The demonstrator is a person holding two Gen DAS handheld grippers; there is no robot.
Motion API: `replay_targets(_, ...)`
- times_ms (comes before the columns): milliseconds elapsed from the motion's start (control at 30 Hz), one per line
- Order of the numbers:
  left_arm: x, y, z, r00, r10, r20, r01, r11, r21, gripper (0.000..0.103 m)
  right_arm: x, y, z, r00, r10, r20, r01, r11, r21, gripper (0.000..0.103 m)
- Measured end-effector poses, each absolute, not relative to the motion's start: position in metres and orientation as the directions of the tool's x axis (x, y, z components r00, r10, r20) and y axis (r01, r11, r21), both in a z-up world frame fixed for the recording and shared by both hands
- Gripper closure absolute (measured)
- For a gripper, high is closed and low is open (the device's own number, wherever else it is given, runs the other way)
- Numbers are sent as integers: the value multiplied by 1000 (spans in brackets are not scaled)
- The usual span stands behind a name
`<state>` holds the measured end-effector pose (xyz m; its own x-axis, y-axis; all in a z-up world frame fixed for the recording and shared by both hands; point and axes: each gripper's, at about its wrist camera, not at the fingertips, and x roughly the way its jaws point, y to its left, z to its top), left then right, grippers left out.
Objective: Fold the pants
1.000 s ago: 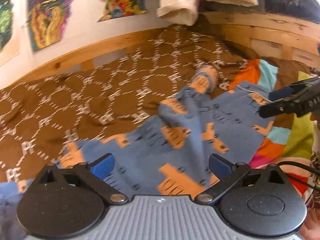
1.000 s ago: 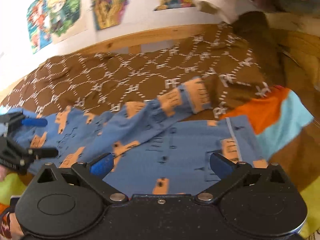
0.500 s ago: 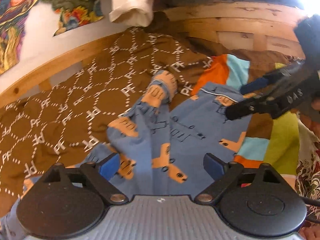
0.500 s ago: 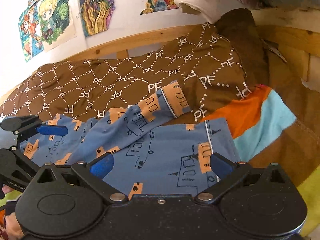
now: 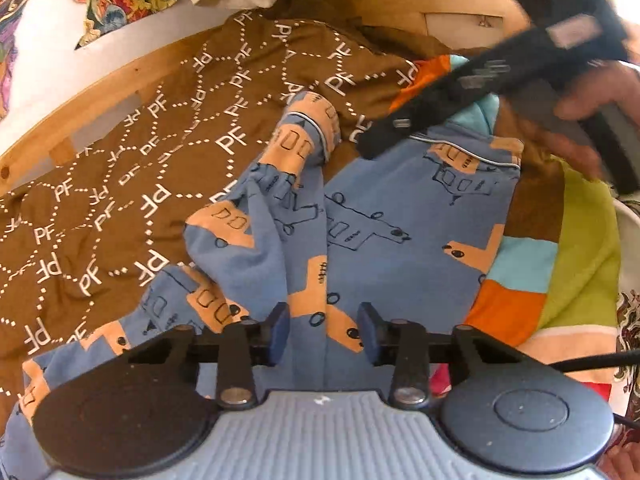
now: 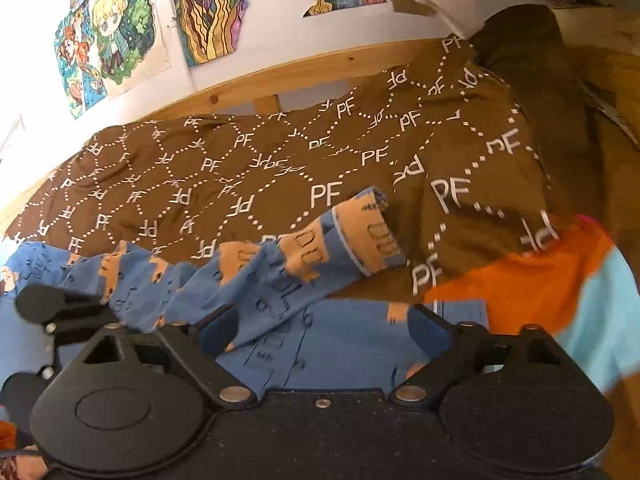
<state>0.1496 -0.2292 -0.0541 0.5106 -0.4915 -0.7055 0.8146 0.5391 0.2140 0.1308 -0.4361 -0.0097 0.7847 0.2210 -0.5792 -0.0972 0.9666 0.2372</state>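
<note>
Blue pants (image 5: 400,240) printed with orange vehicles lie on a brown patterned blanket (image 5: 120,184) spread over a wooden-framed bed (image 5: 80,96). In the left wrist view they fill the centre of the frame. One leg lies fairly flat toward the right, its hem near the upper right. The other leg is twisted and bunched, running up the middle to a cuff (image 5: 308,136) just above centre.

The left gripper (image 5: 322,330) sits at the bottom centre of its view. Its jaws have just been closing and now stand partly drawn together, with blue fabric showing between the pads. Whether the pads press on the cloth cannot be told from this angle.

The right gripper (image 6: 324,340) sits at the bottom centre of its own view, over the flat leg near its hem. Its jaws stand wide apart, narrowing only slightly, with cloth lying beneath and between them but not pinched. In the left view it appears blurred at the upper right, held in a person's hand (image 5: 592,120).

Risks, as a judgement: the left pads may catch only a thin ridge of fabric, or two layers at once, so the cloth slips or drags unevenly. The twisted leg could stay bunched inside the fold. The right pads could also snag the striped blanket (image 6: 532,284) underneath.
</note>
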Motion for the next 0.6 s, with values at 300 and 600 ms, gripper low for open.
replay_targets(300,145,-234,-58,508,-471,-721,830,491,264,77,200,-446,-29,724,151,-674,-82,988,133,35)
replay_targets(600,169,-225,-51,492,-467,-735,792,591,154,101,220,-441,-34,749,151,-646,-137,988,72,49)
